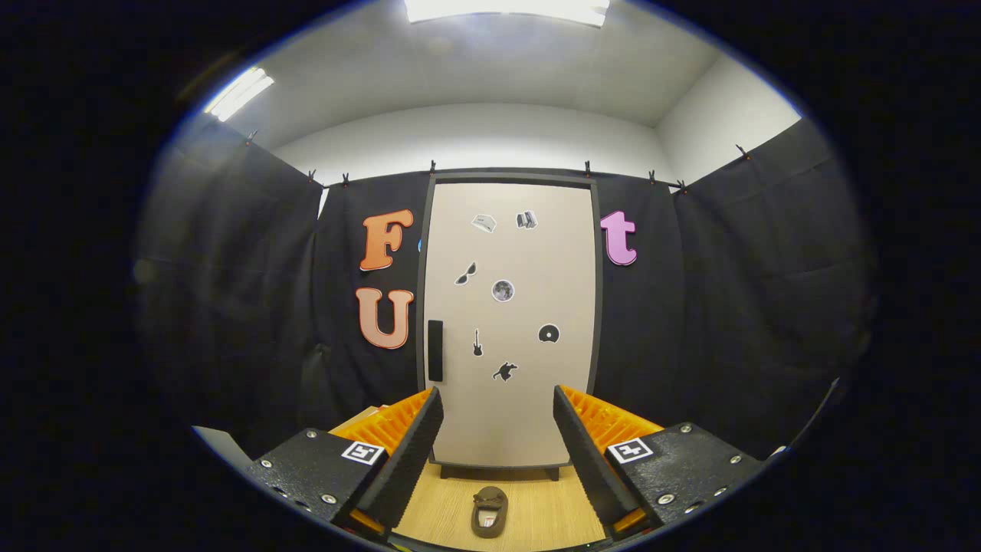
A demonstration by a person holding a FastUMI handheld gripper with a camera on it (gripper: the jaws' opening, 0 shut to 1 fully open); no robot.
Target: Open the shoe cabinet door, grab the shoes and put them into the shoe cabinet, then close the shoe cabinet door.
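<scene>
The claw (pixel 497 418) is held wide open and empty, its two fingers spread well apart and aimed at the cabinet (pixel 510 322) standing upright against the booth wall beyond them. The door (pixel 529 261), pale and dotted with small stickers, is seen shut within its dark frame, so the opening step is judged to be the one in hand. Between the fingers and just ahead of the cabinet's foot, a single dark shoe (pixel 489 511) lies on the wooden floor (pixel 552 514); whether a second shoe is present cannot be told. Smallest of all, a dark vertical handle (pixel 435 350) is set at the door's left edge, roughly level with the fingertips and slightly to the left of the left finger.

For the step to be done well, the claw would best be shifted left and brought forward until the handle sits between the fingers, and only then closed, so that both fingers press on it rather than on the flat panel. Hinges are presumed on the right side, since the handle is on the left; the pull should therefore be swept in an arc around that edge, not drawn straight back. The shoe should be cleared during the swing, as it lies close to the door's foot and could be struck.
</scene>
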